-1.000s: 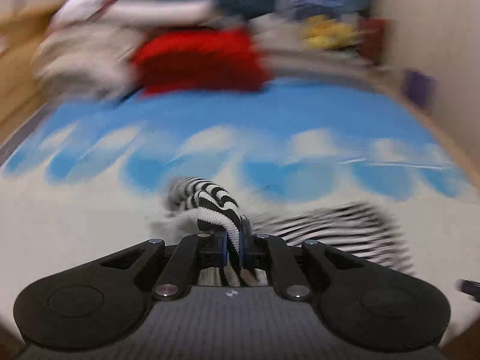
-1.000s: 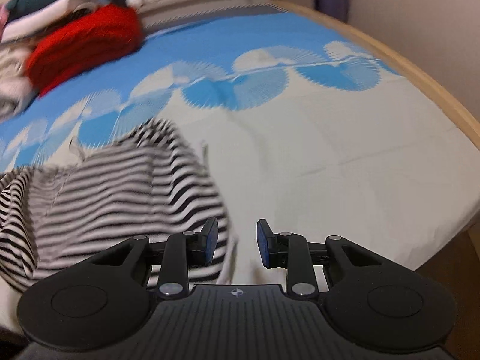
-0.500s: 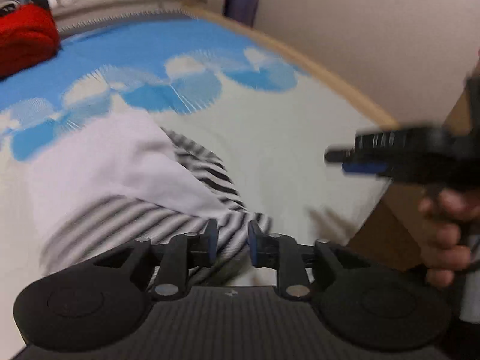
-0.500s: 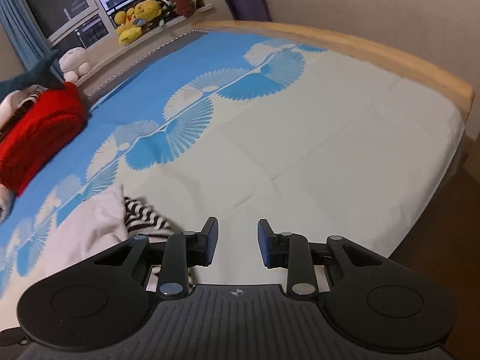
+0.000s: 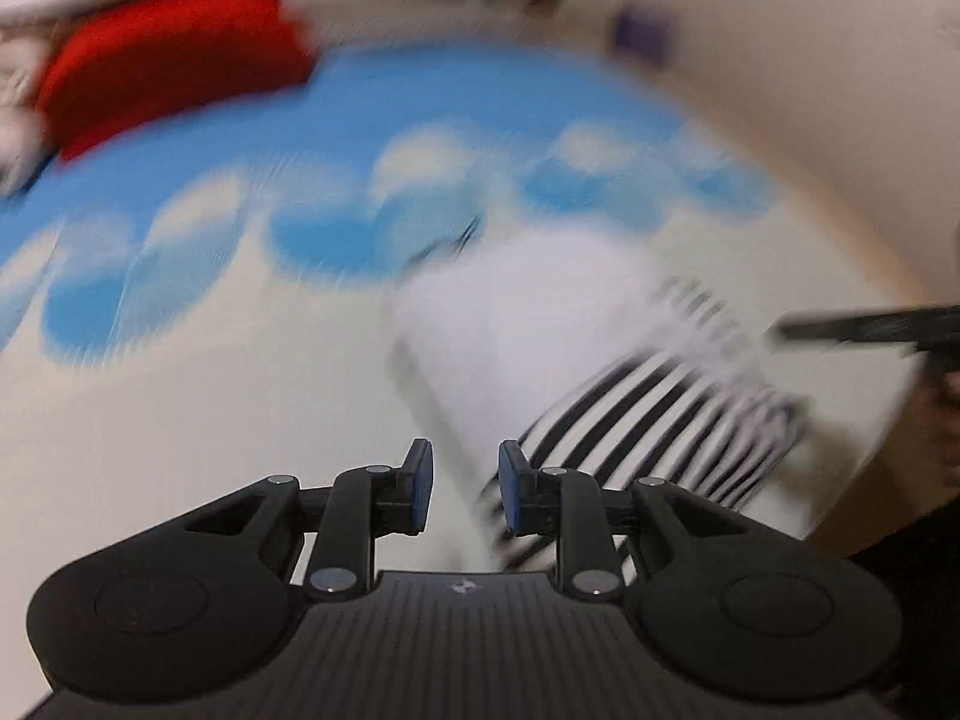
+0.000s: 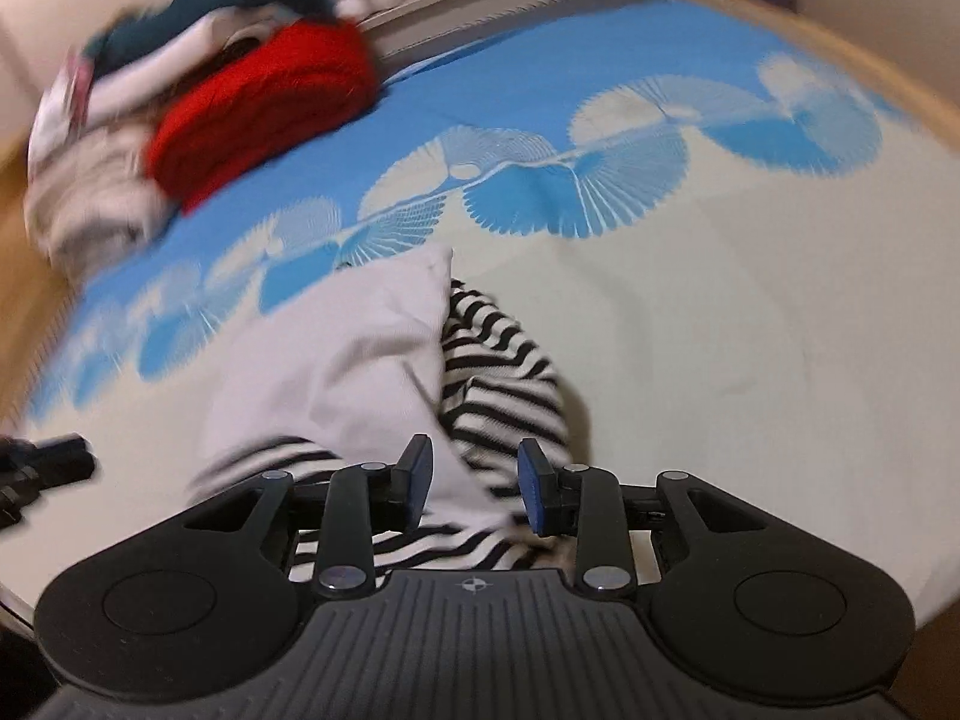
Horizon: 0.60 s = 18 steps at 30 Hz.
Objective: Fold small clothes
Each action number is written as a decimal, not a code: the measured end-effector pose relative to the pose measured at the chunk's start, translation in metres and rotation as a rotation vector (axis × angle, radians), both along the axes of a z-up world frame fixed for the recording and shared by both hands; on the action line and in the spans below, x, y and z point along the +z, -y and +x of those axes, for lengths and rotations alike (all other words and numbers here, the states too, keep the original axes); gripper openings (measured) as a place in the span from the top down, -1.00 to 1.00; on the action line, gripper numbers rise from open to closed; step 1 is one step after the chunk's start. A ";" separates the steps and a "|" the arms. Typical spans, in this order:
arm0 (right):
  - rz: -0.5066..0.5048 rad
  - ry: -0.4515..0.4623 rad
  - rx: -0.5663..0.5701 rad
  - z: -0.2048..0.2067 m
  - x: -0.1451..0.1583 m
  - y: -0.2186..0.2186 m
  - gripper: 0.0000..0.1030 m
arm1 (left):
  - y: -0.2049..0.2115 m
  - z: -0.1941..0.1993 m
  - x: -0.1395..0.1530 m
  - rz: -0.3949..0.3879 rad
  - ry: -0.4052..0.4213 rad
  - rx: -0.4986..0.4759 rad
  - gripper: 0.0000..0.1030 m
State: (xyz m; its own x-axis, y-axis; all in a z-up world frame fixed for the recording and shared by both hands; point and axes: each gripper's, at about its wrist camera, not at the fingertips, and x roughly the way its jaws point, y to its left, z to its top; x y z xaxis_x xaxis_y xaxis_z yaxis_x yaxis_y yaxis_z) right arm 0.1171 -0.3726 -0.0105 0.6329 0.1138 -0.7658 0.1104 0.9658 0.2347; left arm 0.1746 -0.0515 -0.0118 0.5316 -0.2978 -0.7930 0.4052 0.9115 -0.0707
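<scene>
Striped shirt (image 6: 498, 372) lies under both tools, near the bed's (image 6: 750, 360) front edge. The right gripper (image 6: 474, 480) hangs over it with its jaws apart, and they have just been opening wider; cloth shows below the gap, but nothing is pinched. The left gripper (image 5: 461, 489) is spread too, holding nothing, over the shirt's pale, inside-out part. Farther back, a red garment (image 6: 264, 114) sits by the bed's far left corner. I think the shirt is light, soft and floppy, so grab a hem or corner.
</scene>
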 end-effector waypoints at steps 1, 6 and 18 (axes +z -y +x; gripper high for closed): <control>-0.005 0.003 0.036 0.004 -0.004 -0.003 0.26 | 0.003 0.002 -0.001 0.005 -0.001 0.011 0.50; -0.018 -0.052 0.145 0.023 -0.024 -0.015 0.23 | 0.011 0.020 -0.001 -0.014 -0.059 0.028 0.49; -0.005 0.007 0.194 0.012 -0.008 -0.025 0.96 | 0.004 0.021 -0.005 -0.030 -0.066 0.038 0.47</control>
State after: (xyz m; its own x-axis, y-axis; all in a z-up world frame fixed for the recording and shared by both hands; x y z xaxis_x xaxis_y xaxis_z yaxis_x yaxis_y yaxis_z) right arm 0.1294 -0.3472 -0.0184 0.6050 0.2299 -0.7624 -0.0792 0.9700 0.2297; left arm 0.1954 -0.0559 -0.0170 0.4900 -0.3025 -0.8175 0.3637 0.9233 -0.1236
